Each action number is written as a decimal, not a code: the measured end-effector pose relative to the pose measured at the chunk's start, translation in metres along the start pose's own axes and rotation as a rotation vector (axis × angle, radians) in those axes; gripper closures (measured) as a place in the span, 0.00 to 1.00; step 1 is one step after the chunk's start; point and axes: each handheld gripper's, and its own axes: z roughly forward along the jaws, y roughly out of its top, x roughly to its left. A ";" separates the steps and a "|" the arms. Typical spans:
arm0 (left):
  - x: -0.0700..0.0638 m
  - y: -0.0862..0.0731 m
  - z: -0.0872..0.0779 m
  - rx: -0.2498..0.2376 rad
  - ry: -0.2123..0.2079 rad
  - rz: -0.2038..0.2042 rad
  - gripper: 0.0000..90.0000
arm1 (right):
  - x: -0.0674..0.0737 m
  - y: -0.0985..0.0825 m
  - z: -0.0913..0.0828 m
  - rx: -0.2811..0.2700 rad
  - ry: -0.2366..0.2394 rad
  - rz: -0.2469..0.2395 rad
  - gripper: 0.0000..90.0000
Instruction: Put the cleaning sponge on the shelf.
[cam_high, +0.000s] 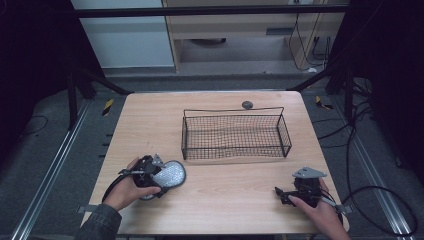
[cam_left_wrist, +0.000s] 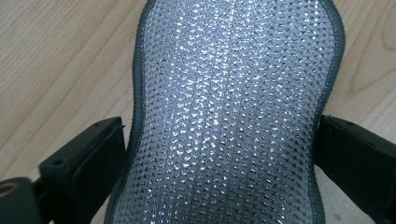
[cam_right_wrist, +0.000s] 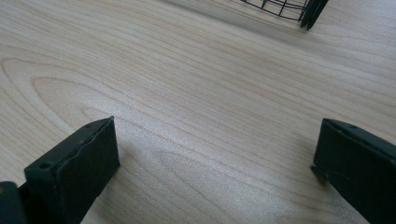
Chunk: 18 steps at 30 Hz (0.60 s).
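Observation:
A silver mesh scrubbing sponge (cam_high: 171, 174) with a dark grey edge lies on the wooden table (cam_high: 225, 210) at the front left. My left gripper (cam_high: 161, 177) stands open around it. In the left gripper view the sponge (cam_left_wrist: 233, 93) runs between the two jaws, which sit close beside its narrow waist without squeezing it. My right gripper (cam_high: 278, 193) rests low at the front right, pointing left. It is open (cam_right_wrist: 217, 144) with only bare wood between its jaws.
A black wire basket (cam_high: 232, 111) stands empty at the table's middle back; its near corner (cam_right_wrist: 289, 7) shows at the top of the right gripper view. A small grey round object (cam_high: 247, 105) lies just behind the basket. Bare wood spans the front between the hands.

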 end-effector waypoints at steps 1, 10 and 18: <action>0.000 0.000 0.001 0.000 -0.002 -0.008 0.01 | 0.000 0.000 0.000 0.000 0.001 0.000 0.00; 0.006 0.002 0.006 0.007 -0.036 -0.035 0.01 | 0.000 0.000 0.000 -0.001 0.000 -0.002 0.00; 0.005 0.001 -0.005 -0.030 -0.001 -0.034 0.10 | 0.000 0.000 0.000 -0.001 0.000 -0.001 0.00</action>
